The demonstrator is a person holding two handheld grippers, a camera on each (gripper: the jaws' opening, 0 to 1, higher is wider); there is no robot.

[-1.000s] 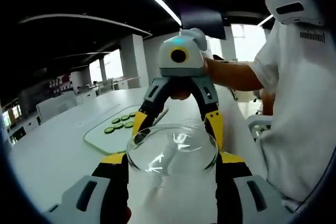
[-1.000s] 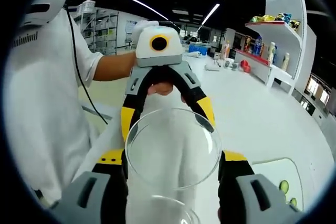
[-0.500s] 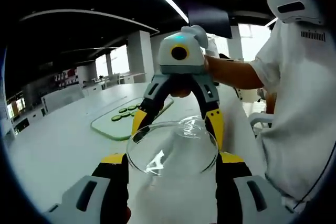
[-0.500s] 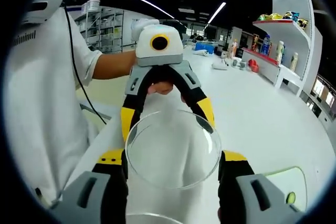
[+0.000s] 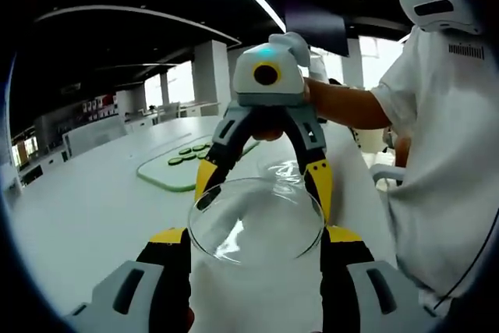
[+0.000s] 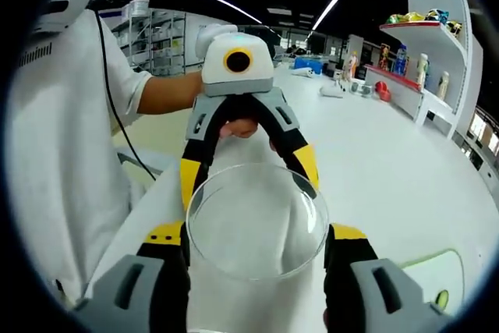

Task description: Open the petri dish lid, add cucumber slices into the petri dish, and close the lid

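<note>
Clear round glass petri dish (image 5: pixel 256 220) clamped between both left tongs (image 5: pixel 256 241) and right tongs (image 6: pixel 256 238).

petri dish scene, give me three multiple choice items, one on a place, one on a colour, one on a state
1. Where do the cucumber slices lie?
A. inside the petri dish
B. on the pale green board
C. on a shelf

2. What colour are the tips of the left gripper's fingers?
A. yellow
B. red
C. blue

3. What is in the petri dish held between the two grippers?
A. cucumber slices
B. water
C. nothing visible

Answers:
1. B: in the left gripper view the green slices sit on the board, on the table behind the right gripper.
2. A: yellow pads show beside the glass on both sides.
3. C: the glass is clear right through in both views.
</note>
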